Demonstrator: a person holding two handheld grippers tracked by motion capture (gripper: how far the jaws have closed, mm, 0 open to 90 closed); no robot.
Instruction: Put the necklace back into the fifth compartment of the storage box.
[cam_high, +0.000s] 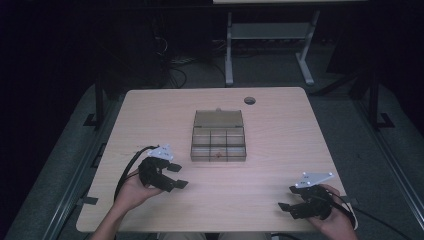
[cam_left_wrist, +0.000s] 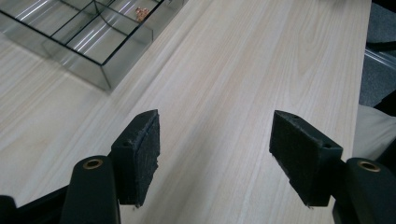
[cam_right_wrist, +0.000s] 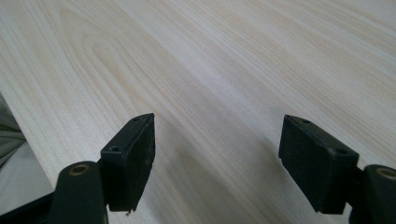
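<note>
- Near the middle of the table (cam_high: 280, 125) sits a clear plastic box (cam_high: 218, 145) with its lid tipped open toward the far edge.
- Thin walls split the box into small compartments; the high view shows two rows of them.
- One small reddish piece (cam_high: 218, 154) lies in the near row, in the middle compartment; what it is cannot be told.
- From the left gripper view, the box (cam_left_wrist: 93, 37) shows at the upper left, with the reddish piece (cam_left_wrist: 141, 12) in one of its cells.
- Nearest to the box is the left gripper (cam_high: 178, 176), held in the person's left hand (cam_high: 131, 192) just off the box's near left corner, apart from it.
- Its jaws stand wide apart with bare wood between them, and they grip nothing.
- Farther off, the right gripper (cam_high: 287, 197) is held in the right hand (cam_high: 336, 225) near the table's near right corner, well apart from the box.
- Its jaws too stand wide apart over bare wood, holding nothing.
- Each gripper carries a grey three-cornered plate on top.
</note>
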